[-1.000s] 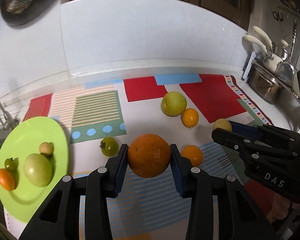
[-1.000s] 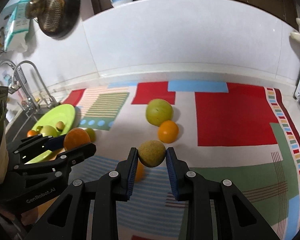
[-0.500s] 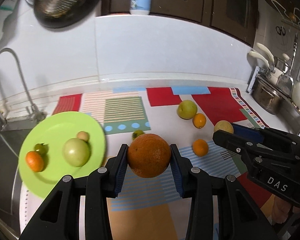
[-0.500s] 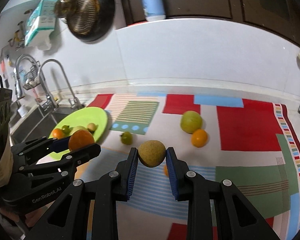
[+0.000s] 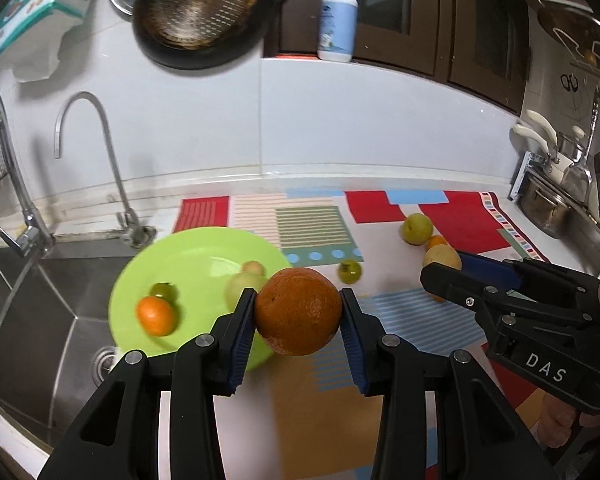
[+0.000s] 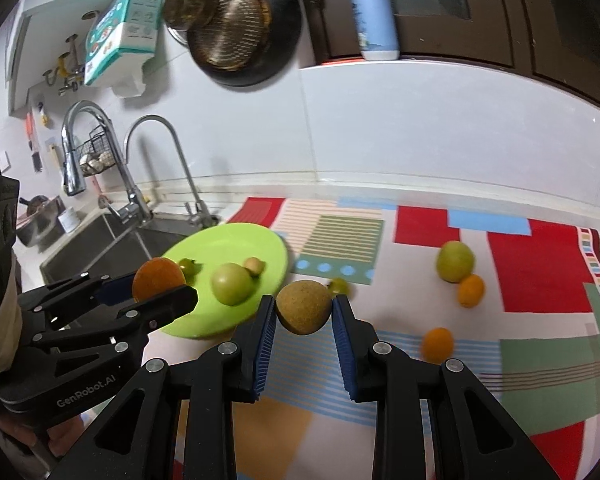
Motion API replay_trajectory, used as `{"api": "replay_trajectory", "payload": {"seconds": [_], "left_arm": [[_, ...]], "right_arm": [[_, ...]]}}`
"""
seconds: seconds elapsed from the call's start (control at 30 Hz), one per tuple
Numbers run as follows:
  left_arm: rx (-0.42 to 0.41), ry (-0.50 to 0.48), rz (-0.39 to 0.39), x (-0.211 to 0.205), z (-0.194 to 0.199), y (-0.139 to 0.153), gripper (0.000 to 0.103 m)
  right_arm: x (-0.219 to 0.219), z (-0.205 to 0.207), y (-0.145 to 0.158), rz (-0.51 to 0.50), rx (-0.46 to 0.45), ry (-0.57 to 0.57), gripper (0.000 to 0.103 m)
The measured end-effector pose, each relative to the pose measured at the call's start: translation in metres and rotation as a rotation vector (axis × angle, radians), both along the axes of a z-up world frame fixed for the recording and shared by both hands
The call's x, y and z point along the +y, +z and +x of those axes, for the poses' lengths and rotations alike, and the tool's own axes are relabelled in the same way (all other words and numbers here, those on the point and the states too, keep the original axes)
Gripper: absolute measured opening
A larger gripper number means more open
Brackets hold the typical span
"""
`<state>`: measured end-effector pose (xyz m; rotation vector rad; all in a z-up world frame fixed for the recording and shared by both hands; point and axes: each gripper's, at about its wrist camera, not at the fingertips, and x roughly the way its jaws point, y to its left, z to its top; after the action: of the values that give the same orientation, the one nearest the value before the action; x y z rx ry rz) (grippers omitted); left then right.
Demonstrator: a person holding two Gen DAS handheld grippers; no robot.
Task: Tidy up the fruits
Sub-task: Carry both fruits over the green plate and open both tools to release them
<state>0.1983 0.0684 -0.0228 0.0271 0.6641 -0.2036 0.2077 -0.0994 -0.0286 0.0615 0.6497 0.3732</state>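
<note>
My left gripper is shut on a large orange and holds it in the air over the near right rim of the green plate. My right gripper is shut on a tan-yellow round fruit, lifted just right of the plate. The plate carries a small mandarin, a small green tomato, a pale green apple and a small beige fruit. Another small green tomato lies on the mat beside the plate.
A patterned mat covers the counter; a green apple and two small oranges lie on its right half. A steel sink with taps is left of the plate. Pots stand at the far right.
Both grippers have moved left and up with their fruits. The plate now lies close in front of them and the sink has come into view. Neither grip has changed.
</note>
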Motion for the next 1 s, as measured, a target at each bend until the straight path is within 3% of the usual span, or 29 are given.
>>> {"api": "replay_trajectory", "payload": {"seconds": [0.53, 1.0], "left_arm": [[-0.017, -0.013, 0.006, 0.071, 0.019, -0.001, 0.040], [0.010, 0.024, 0.014, 0.109, 0.068, -0.018, 0.040]], "right_arm": [[0.076, 0.013, 0.006, 0.004, -0.023, 0.000, 0.030], [0.123, 0.066, -0.006, -0.024, 0.003, 0.056, 0.030]]}}
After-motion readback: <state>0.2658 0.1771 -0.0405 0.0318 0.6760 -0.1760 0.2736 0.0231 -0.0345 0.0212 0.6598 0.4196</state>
